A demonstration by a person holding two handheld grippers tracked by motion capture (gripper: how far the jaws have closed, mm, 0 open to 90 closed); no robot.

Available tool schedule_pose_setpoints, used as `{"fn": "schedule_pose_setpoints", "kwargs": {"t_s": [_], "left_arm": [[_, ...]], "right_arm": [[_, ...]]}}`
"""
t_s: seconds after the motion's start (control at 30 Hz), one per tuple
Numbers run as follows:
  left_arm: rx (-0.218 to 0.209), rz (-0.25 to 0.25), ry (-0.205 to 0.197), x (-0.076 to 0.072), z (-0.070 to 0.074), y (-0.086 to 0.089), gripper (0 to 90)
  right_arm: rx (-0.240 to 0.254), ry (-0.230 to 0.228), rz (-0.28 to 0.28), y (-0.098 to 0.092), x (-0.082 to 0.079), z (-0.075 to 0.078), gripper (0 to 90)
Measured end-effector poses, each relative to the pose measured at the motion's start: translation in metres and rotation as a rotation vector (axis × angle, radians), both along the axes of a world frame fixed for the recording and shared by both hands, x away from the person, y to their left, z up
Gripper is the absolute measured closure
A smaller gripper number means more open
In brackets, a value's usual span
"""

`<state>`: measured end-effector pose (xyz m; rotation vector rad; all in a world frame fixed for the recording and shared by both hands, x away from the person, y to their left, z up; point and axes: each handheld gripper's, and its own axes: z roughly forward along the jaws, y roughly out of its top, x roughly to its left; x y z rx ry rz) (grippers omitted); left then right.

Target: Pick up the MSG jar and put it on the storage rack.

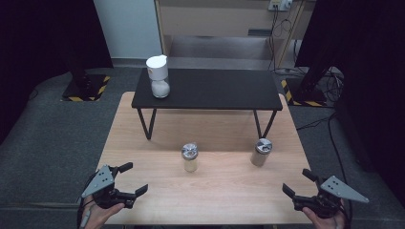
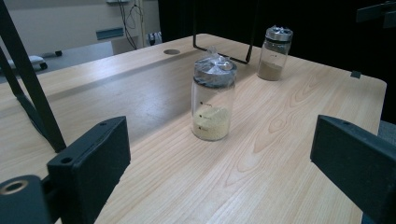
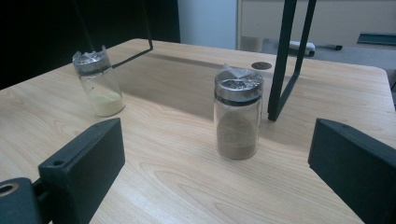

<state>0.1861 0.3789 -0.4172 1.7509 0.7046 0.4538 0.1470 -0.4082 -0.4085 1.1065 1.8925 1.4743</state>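
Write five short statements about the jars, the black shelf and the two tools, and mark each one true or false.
1. The left tool stands open with nothing between its jaws. True.
2. The jar of yellow grains lies on its side. False: it stands upright on the wooden table.
3. The white-lidded jar stands on the black shelf. True.
4. The right tool is shut on the jar of brown powder. False: its jaws are open and the jar stands apart, ahead of them.
5. Both small jars have wooden lids. False: their lids are shiny metal.
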Motion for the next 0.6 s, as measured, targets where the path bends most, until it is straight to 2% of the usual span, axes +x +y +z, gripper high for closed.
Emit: {"fn": "schedule_pose_setpoints", "kwargs": {"t_s": [0.37, 0.6], "left_arm": [[0.018, 0.036, 0.004, -0.0029, -0.0004, 0.0024, 3.3], [0.012, 0.041, 0.006, -0.0030, -0.0015, 0.0032, 2.8]], "right_arm": [[0.003, 0.000, 0.004, -0.0005, 0.0015, -0.0010, 4.2], [0.007, 0.001, 0.007, -0.0011, 0.0017, -0.0013, 4.2]]}}
